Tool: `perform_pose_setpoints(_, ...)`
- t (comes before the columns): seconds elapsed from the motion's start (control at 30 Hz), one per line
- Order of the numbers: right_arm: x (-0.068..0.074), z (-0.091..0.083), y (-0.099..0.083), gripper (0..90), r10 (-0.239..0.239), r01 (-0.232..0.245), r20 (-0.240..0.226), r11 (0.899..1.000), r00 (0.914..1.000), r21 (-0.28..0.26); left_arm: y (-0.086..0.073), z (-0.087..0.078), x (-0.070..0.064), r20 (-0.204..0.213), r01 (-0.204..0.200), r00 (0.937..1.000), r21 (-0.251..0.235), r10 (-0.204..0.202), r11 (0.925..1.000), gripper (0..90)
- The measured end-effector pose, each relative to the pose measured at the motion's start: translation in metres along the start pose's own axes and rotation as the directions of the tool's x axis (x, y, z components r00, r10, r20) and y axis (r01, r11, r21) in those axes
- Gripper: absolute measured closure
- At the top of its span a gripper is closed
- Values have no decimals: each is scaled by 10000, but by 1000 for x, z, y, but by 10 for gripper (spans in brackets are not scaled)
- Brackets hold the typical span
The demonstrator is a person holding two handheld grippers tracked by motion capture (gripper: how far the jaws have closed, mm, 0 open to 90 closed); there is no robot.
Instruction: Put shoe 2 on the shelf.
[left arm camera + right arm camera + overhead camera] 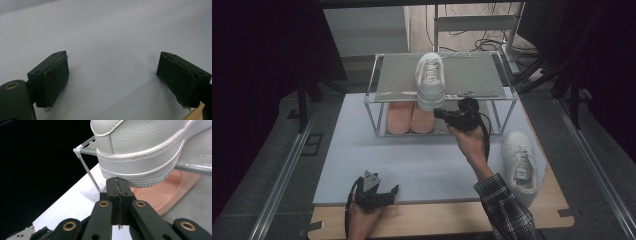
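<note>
Fingers [55, 75] of the left gripper [379, 192] stand wide apart and hold nothing; they hover low over the pale mat [362, 150] near the front left corner of the tabletop [552, 200], with bare mat between them in the left gripper view. Further right, at the middle of the mat's back edge, stands a clear two-level rack [382, 75]. A pair of pink slippers [409, 117] lies on its lower shelf. One white sneaker [430, 80] sits on the upper shelf, toe toward the back, its heel jutting out past the front edge. The right gripper [443, 114] is at that heel: its fingers [117, 186] are pressed tight together with nothing between them, their tips at the sole of the heel, touching or just short of it. At the right edge of the tabletop the second white sneaker [520, 162] lies off the mat. My reading is that the job is about half done: one sneaker is shelved and needs nudging fully in, while its mate is yet to be lifted and set beside it.
</note>
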State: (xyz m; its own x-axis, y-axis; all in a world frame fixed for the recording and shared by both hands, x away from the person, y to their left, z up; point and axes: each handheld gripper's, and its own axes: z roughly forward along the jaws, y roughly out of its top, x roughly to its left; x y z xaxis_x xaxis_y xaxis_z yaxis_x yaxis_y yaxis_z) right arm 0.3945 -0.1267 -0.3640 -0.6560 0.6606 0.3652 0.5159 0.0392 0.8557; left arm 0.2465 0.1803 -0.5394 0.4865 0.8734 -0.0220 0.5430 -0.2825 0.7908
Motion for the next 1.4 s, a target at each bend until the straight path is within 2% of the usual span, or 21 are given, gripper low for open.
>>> perform_pose_setpoints(0.53,2,36,13,897,84,-87,246,9999,9997,118,0,0,0,2,-3,10000,-4,3,10000,109)
perform_pose_setpoints(0.67,-1,38,13,898,186,-181,575,9998,9982,-99,0,0,0,-6,-16,10000,13,16,10000,109)
perform_pose_setpoints(0.77,-9,37,14,898,466,-453,506,9986,9976,-255,0,0,0,-6,-16,10000,12,16,10000,109)
perform_pose_setpoints(0.93,-12,35,17,898,394,-366,953,9989,9947,-309,0,0,0,-11,-15,10000,9,15,10000,109)
perform_pose_setpoints(1.2,-13,35,18,897,360,-337,1032,9991,9940,-242,0,0,0,-14,-16,10000,12,16,10000,109)
perform_pose_setpoints(1.4,-14,36,19,896,416,-404,865,9991,9954,-156,0,0,0,-12,-15,10000,10,15,10000,109)
